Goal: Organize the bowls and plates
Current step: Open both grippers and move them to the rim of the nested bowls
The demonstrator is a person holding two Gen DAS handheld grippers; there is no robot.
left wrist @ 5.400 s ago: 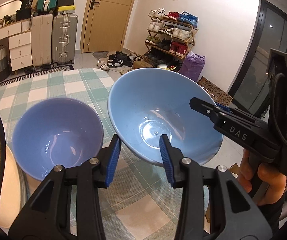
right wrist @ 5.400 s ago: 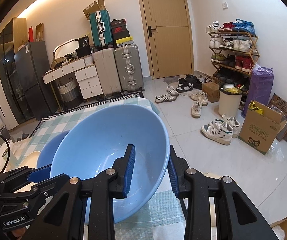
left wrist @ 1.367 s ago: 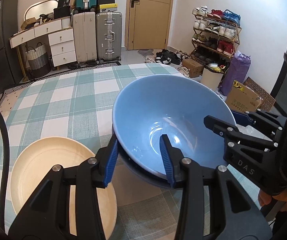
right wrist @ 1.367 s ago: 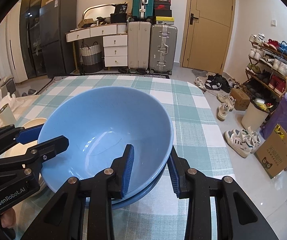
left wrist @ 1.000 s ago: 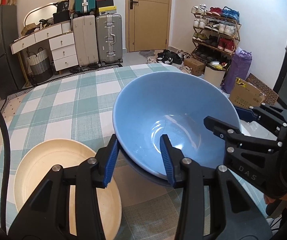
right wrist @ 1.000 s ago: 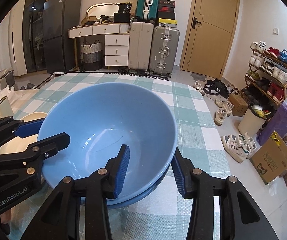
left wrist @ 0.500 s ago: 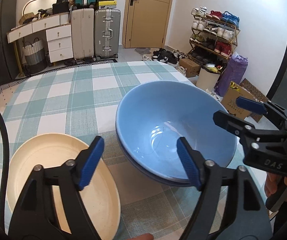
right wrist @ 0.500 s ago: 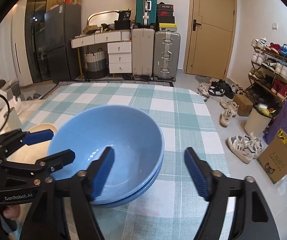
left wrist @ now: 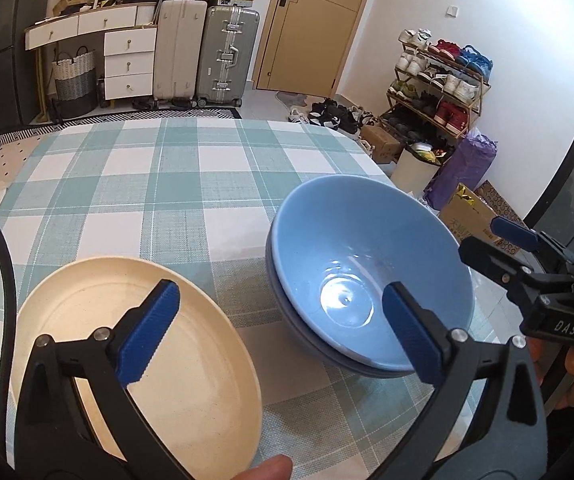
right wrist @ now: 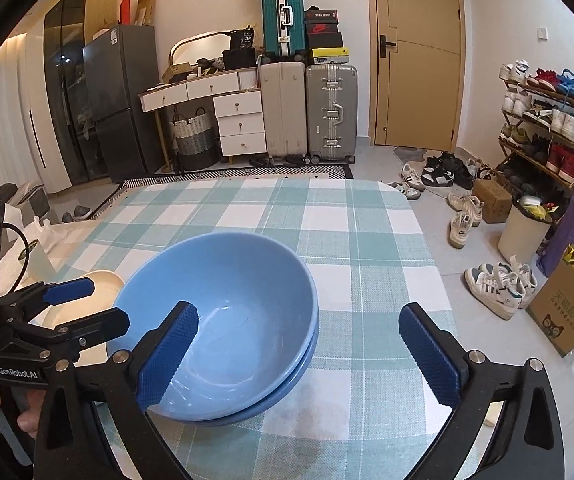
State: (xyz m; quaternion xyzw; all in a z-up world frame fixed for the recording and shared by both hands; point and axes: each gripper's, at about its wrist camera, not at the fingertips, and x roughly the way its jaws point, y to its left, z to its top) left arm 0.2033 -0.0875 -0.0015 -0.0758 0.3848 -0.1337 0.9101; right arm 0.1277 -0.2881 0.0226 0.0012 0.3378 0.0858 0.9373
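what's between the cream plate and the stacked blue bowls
Nothing: only bare checked tablecloth separates the cream plate from the stacked blue bowls, seen in the left wrist view.

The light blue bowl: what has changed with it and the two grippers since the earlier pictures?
The light blue bowl, carried tilted before, now sits nested in the darker bowl on the table. The left gripper and right gripper have just opened and let go. The cream plate stays beside the bowls.

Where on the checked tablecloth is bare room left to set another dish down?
The far half of the tablecloth, beyond the cream plate and stacked blue bowls, is bare. So is the strip right of the bowls. The near edge is crowded: plate, bowls, both open grippers.
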